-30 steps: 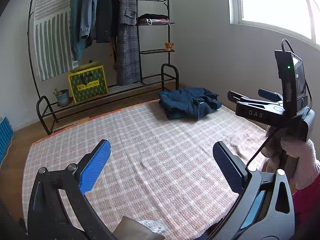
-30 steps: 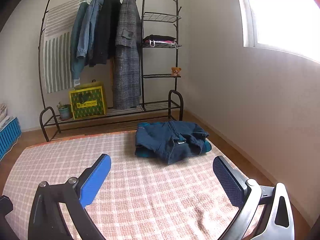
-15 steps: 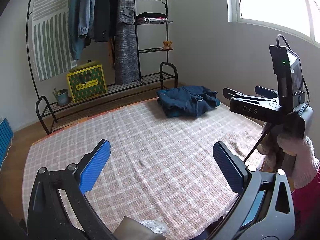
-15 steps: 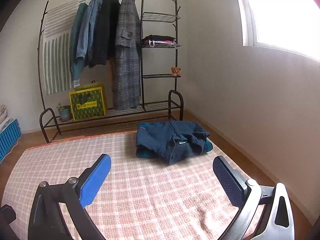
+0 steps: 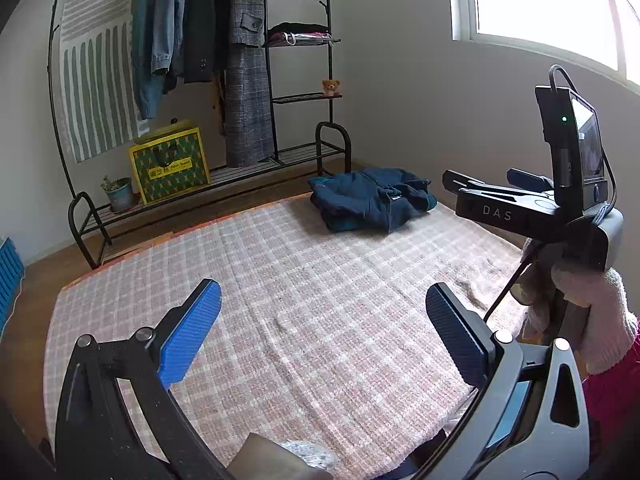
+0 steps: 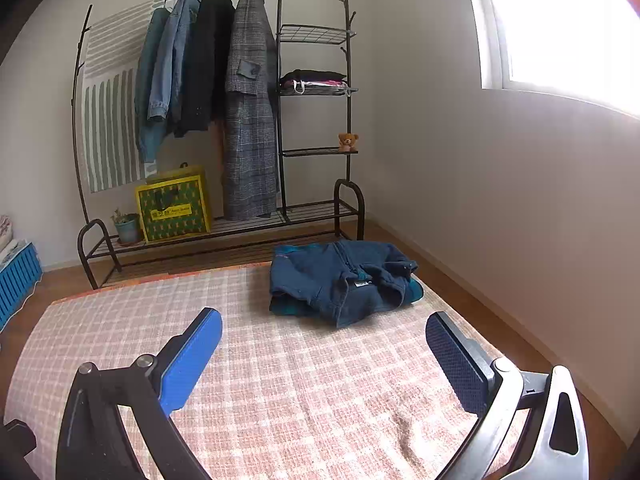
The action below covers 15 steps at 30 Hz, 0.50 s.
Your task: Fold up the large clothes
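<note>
My grippers: left (image 5: 322, 334) and right (image 6: 324, 356), both spread apart, empty.
Jacket (image 6: 340, 280): far right on blanket (image 6: 280, 380), soft, bulky, probably floppy.
Hold: I'd pinch its near hem.

**Blue jacket on the checked blanket**

The right tongs (image 6: 320, 360) hover wide apart and empty above a pink checked blanket (image 6: 280, 400). A folded dark blue jacket (image 6: 344, 280) lies at the blanket's far edge. Behind it stands a black clothes rack (image 6: 280, 120) with hanging coats, a yellow bag (image 6: 173, 209) and a small teddy bear (image 6: 348, 141).
</note>
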Available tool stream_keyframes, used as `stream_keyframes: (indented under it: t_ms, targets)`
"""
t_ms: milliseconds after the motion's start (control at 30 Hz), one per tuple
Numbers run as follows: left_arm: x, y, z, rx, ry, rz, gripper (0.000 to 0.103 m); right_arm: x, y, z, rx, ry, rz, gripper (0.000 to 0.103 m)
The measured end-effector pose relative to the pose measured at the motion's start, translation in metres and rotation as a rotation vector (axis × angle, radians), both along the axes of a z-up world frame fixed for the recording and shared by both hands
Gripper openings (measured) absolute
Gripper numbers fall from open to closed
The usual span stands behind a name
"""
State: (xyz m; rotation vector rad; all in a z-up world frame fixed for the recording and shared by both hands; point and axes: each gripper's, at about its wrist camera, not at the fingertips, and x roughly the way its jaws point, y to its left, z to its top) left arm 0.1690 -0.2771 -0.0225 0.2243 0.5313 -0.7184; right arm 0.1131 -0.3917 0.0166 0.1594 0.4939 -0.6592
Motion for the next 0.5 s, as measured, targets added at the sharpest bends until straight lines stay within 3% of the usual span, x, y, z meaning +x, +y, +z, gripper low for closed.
stream_keyframes:
  t_ms: [500]
  targets:
    - [-0.0100, -0.0023, -0.0086, 0.006, 0.015, -0.016, 0.103, -0.0021, 0.0021, -0.0030, -0.001, 0.011, 0.003, 0.103]
